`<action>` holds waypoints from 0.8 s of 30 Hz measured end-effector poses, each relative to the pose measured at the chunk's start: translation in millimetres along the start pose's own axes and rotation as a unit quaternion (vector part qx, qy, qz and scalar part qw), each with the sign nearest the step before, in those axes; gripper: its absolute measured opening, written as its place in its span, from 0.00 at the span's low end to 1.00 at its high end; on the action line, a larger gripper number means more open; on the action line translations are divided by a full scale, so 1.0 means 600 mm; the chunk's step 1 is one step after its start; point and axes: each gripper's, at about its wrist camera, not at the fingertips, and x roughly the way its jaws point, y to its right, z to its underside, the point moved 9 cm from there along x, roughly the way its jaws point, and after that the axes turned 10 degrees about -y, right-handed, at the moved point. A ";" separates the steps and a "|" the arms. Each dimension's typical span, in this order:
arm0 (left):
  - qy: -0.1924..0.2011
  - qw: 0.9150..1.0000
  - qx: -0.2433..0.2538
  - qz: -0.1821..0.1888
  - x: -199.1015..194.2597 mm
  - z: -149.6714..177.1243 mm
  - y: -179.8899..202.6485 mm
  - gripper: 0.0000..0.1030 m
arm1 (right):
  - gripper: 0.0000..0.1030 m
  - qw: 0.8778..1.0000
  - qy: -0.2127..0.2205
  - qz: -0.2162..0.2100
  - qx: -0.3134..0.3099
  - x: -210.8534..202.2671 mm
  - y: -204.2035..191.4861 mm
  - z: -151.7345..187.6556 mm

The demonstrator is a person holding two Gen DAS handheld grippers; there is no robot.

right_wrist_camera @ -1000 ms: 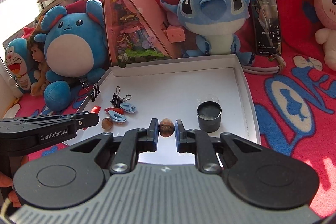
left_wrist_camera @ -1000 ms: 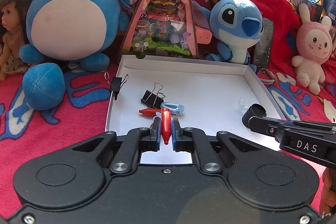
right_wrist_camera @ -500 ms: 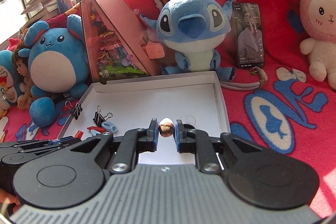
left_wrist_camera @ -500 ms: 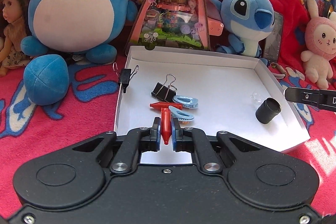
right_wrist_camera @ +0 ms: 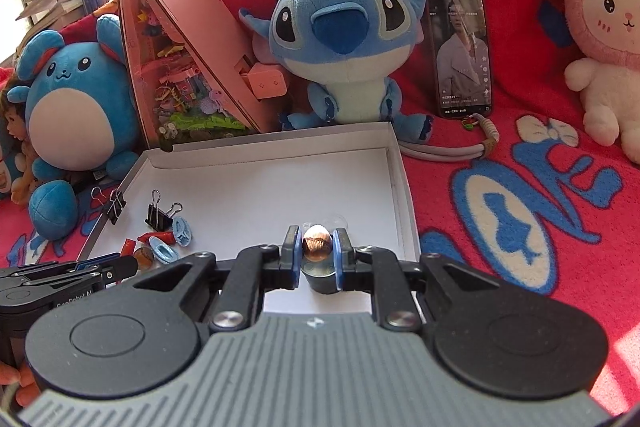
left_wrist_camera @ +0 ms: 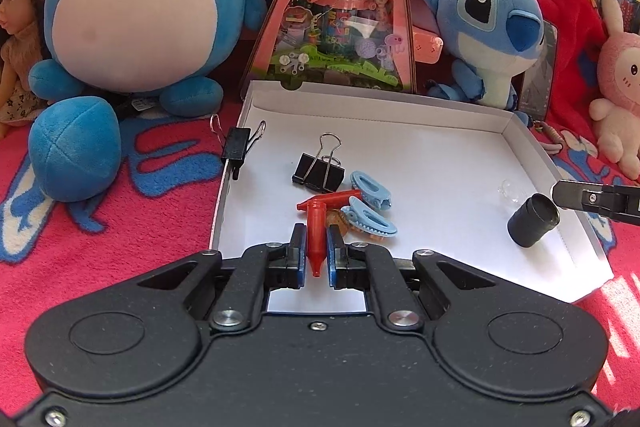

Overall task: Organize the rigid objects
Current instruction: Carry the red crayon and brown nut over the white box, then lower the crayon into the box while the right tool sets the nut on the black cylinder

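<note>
**Both grippers loaded over the white box**

We see our left gripper (left_wrist_camera: pixel 317 249) clamped on a red cap (left_wrist_camera: pixel 315 242), which stands lengthwise between the blue pads with its pointed tip toward the camera. It sits above the near left part of the white box (left_wrist_camera: pixel 376 107). Just beyond its fingertips lies a small cluster on the box floor: a second red cap (left_wrist_camera: pixel 332 198), two light blue clips (left_wrist_camera: pixel 370 185), a brown nut-like piece partly hidden beneath them, and a black binder clip (left_wrist_camera: pixel 318 171). Another binder clip (left_wrist_camera: pixel 237 147) is clipped to the box's left wall.

Our right gripper (right_wrist_camera: pixel 317 251) is closed on a brown nut (right_wrist_camera: pixel 317 242) (a walnut-like thing, we cannot tell more). Directly below and behind that nut, between the fingers, stands a black cylindrical cup (right_wrist_camera: pixel 320 277); in the left wrist view the same cup lies tilted near the box's right wall, just under the right gripper's tip. A small clear piece (left_wrist_camera: pixel 509 190) rests beside it.
</note>
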 end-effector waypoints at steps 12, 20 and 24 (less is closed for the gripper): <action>0.000 1.000 -0.009 -0.005 0.018 -0.006 -0.006 0.10 | 0.20 1.000 -0.010 0.008 -0.004 0.020 0.003 0.002; 0.003 1.000 0.009 -0.012 0.015 -0.004 0.003 0.18 | 0.20 1.000 -0.010 0.010 -0.009 0.026 0.002 0.003; 0.002 1.000 0.010 -0.012 0.013 -0.002 0.005 0.23 | 0.22 1.000 -0.010 0.010 -0.009 0.026 0.002 0.004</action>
